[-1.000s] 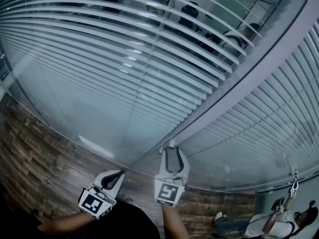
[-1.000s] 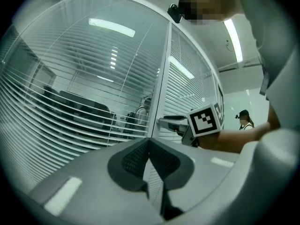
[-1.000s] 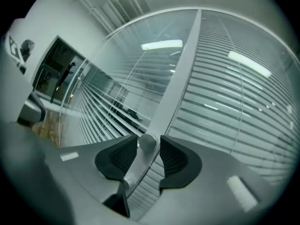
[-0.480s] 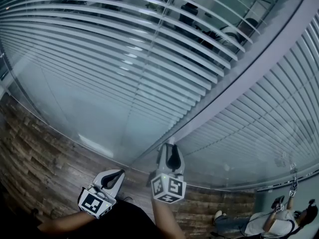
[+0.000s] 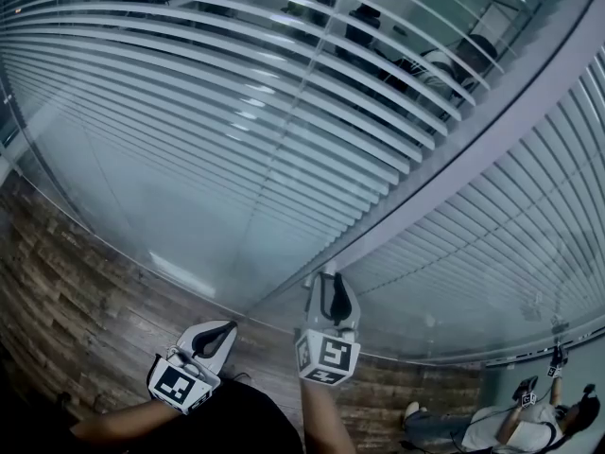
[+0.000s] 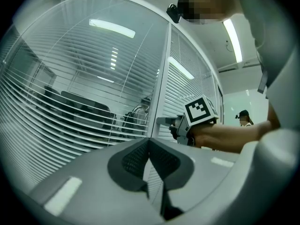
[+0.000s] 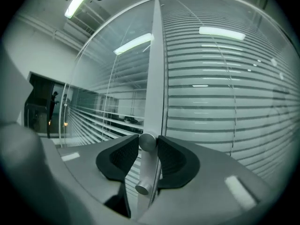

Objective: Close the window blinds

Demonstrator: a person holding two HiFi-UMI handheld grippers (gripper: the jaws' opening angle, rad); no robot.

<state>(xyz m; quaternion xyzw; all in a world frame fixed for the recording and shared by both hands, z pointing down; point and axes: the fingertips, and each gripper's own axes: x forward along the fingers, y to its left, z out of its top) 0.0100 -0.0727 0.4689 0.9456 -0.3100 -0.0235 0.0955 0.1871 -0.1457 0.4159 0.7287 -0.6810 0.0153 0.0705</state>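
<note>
Slatted window blinds hang behind a curved glass wall, with a second blind pane to the right of a grey frame post. A round metal knob sticks out of the post, and a second knob sits lower. My right gripper has just been closing, and its dark pads press on both sides of the upper knob. In the head view this gripper points at the post's foot. My left gripper hangs back to the left, shut and empty, its tips touching.
Wood-pattern floor runs along the foot of the glass. Seated people show dimly behind the left blind. Another person holding grippers is at the lower right. My right forearm and marker cube cross the left gripper view.
My right gripper has rolled about its own axis, its marker cube turning, and its jaws have narrowed onto the knob. The left gripper has stayed put.
</note>
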